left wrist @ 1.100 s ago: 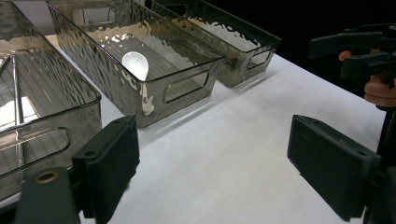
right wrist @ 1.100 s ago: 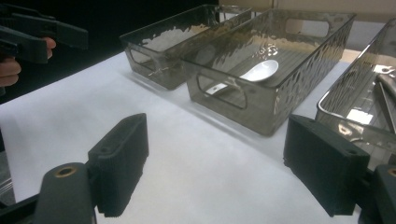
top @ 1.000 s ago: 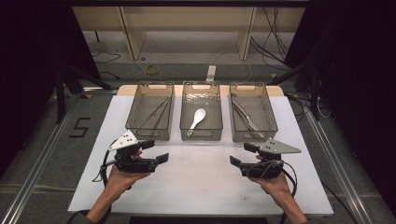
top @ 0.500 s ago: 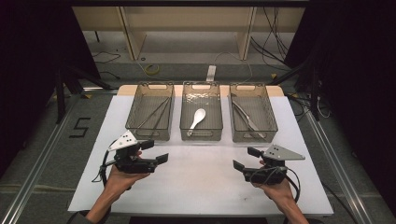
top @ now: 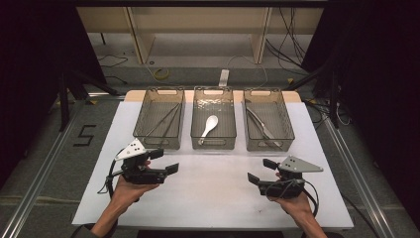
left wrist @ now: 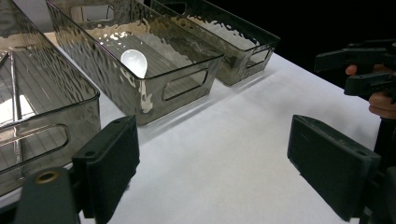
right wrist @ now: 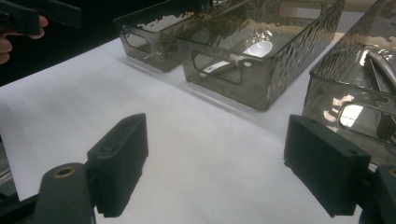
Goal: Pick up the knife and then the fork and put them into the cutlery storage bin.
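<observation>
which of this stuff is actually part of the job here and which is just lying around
In the job:
left gripper, jaws open
right gripper, jaws open
middle bin with white spoon
left bin
right bin

Lying about:
yellow cable coil on the floor
floor marking "5"

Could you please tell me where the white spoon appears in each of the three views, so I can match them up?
High view: the spoon lies in the middle bin, bowl toward the far end.
Left gripper view: its bowl shows upper left of centre, through the middle bin's wall.
Right gripper view: its bowl shows upper right of centre, inside the same bin.
Shared landmark: the middle bin's near handle slot.
</observation>
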